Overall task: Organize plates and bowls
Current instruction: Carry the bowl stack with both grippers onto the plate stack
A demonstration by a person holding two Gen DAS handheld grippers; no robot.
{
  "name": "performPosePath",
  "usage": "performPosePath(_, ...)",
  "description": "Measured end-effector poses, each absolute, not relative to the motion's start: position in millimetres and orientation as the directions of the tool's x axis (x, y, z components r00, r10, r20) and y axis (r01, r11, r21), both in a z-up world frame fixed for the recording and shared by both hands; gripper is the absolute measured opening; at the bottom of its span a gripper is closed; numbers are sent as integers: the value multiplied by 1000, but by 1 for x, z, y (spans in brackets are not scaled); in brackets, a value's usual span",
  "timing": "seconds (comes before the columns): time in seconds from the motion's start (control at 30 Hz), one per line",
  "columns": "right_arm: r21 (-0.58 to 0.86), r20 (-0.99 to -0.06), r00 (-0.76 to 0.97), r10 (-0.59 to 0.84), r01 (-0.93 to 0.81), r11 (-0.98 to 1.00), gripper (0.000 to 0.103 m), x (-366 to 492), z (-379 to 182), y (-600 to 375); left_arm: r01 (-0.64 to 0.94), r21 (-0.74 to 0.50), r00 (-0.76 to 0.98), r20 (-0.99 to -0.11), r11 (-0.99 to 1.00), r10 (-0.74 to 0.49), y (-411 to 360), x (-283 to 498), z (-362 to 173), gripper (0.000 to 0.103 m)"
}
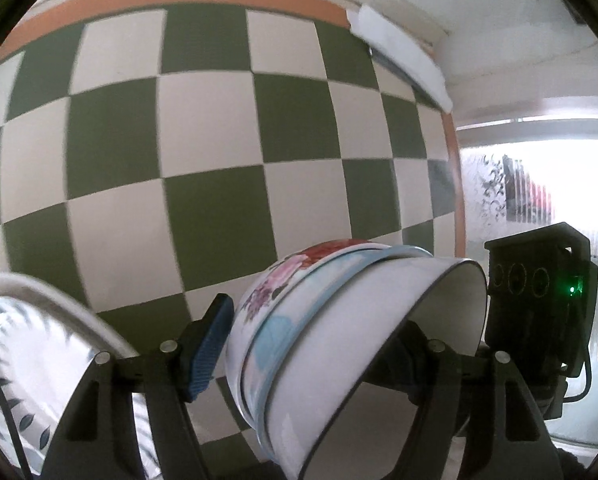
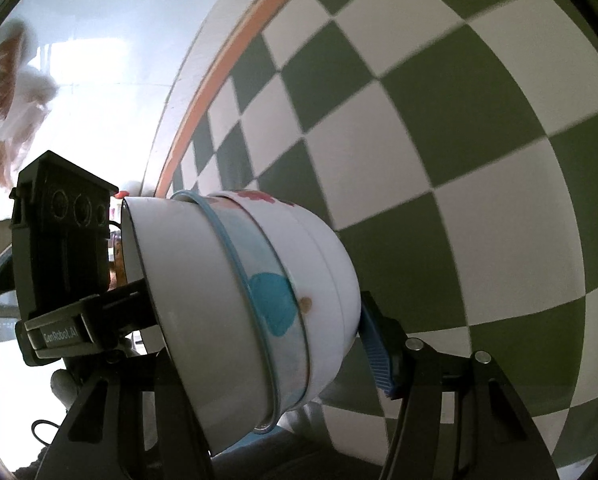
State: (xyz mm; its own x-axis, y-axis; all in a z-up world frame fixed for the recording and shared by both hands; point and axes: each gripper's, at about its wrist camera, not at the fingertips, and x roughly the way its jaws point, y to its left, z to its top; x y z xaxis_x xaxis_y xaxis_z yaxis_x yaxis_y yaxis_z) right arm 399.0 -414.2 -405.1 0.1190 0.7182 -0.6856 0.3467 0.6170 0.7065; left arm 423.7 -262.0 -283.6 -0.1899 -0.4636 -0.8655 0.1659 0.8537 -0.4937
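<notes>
The left black two-finger gripper (image 1: pixel 319 344) is held with its blue-padded jaws spread wide apart. The right black two-finger gripper (image 2: pixel 259 320) is likewise held spread; contact cannot be judged.

Three bowls (image 1: pixel 339 344) nested together on their side sit between the left tool's fingers (image 1: pixel 209 344), over the surface (image 1: pixel 159 140). A plate (image 1: pixel 27 360) lies to their left.
</notes>
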Motion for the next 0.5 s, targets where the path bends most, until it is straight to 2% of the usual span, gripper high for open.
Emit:
performPosePath(0.23,720,-680,104,726,284,634,59,413,-371,-376,142,-492,-120,-870,859,-478,-214,423,-255,69)
performPosePath(0.5,736,-664,60,745,226,638,59,419,-361,-300,93,-469,-73,-883,878,-464,-133,409,-246,69)
